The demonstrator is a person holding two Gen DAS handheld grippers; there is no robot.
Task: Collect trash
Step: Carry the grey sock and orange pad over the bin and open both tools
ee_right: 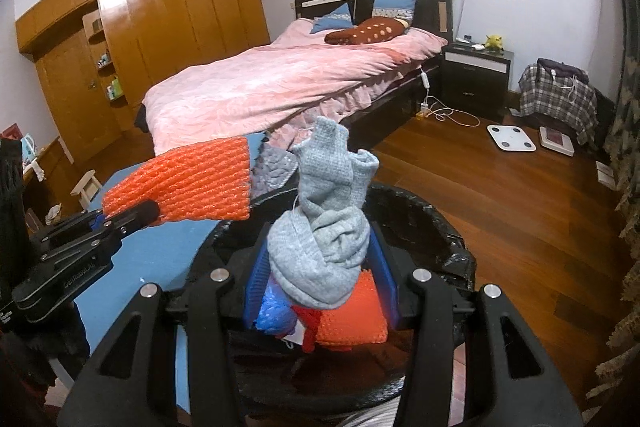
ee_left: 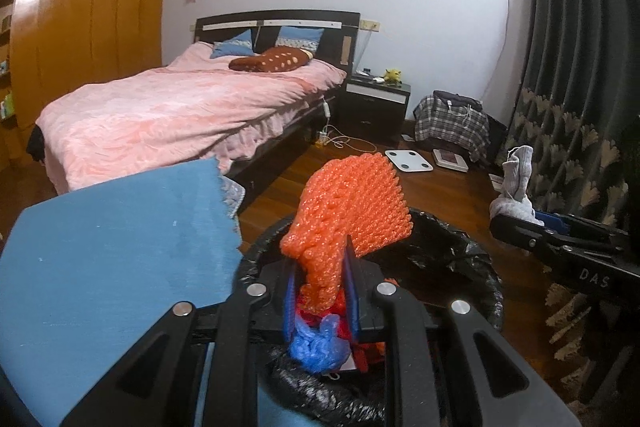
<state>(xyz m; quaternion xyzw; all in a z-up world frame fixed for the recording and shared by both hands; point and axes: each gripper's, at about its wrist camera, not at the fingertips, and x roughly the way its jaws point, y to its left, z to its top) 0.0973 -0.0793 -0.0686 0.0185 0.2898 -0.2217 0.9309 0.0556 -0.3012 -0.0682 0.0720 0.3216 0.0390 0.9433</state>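
Left claw [ee_left: 320, 291] pinches orange foam netting [ee_left: 348, 203] and right claw [ee_right: 320, 267] grips a grey sock [ee_right: 324, 223], both over the black-lined trash bin [ee_right: 440, 227] at frame bottom; blue desk [ee_left: 112, 247] lower left, pink bed [ee_left: 180, 115] beyond.

The bin [ee_right: 432, 211] stands on the floor [ee_right: 500, 195] below both grippers. The left gripper [ee_left: 320, 291] holds a net [ee_left: 352, 203] over the bin. The right gripper [ee_right: 320, 279] holds a sock [ee_right: 324, 227] over it too. More trash [ee_right: 352, 315] lies in the bin. A table [ee_left: 112, 247] is left of the bin. The bed [ee_right: 288, 83] is behind it, with a nightstand [ee_right: 476, 75] on its right.
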